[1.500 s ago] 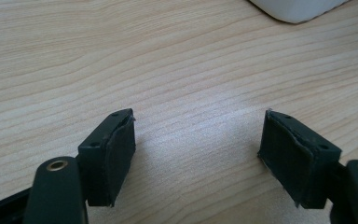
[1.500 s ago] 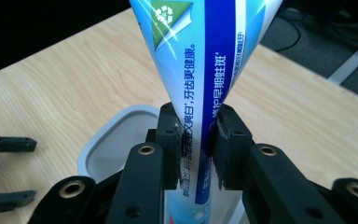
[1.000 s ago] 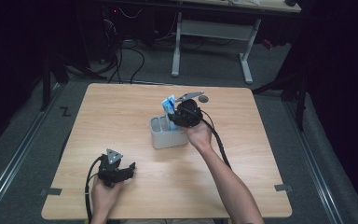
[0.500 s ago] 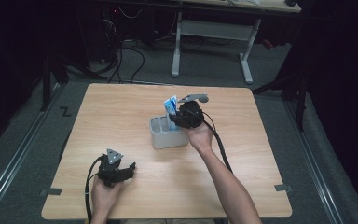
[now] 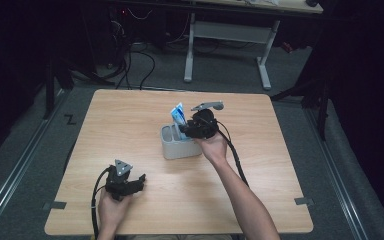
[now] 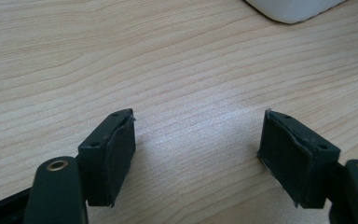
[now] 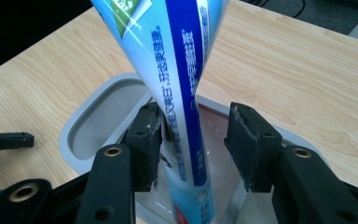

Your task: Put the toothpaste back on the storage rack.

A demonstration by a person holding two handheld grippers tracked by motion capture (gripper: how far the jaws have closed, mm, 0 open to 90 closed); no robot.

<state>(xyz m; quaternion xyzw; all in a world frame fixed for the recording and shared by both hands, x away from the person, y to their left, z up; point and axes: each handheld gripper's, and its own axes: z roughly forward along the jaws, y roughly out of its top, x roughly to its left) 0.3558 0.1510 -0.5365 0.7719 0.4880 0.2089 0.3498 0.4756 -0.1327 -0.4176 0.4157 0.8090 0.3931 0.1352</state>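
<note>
A blue and white toothpaste tube (image 5: 178, 114) (image 7: 182, 93) stands cap down, leaning, in a grey two-compartment holder (image 5: 180, 150) (image 7: 74, 130) at mid table. My right gripper (image 5: 189, 131) (image 7: 196, 123) reaches into the holder from its right. Its jaws have just been opening, with the tube between them. The left pad (image 7: 144, 140) lies close against the tube and the right pad (image 7: 249, 144) stands clear of it. My left gripper (image 5: 136, 181) (image 6: 198, 140) rests open on the bare wood near the front left, nothing between its pads.
The holder's other compartment (image 7: 105, 116) is empty. A corner of the holder (image 6: 298, 9) lies ahead of the left gripper. Bare wooden tabletop (image 5: 280, 150) surrounds both hands. A white desk frame (image 5: 230, 35) and cables (image 5: 130, 55) sit on the floor beyond the far edge.
</note>
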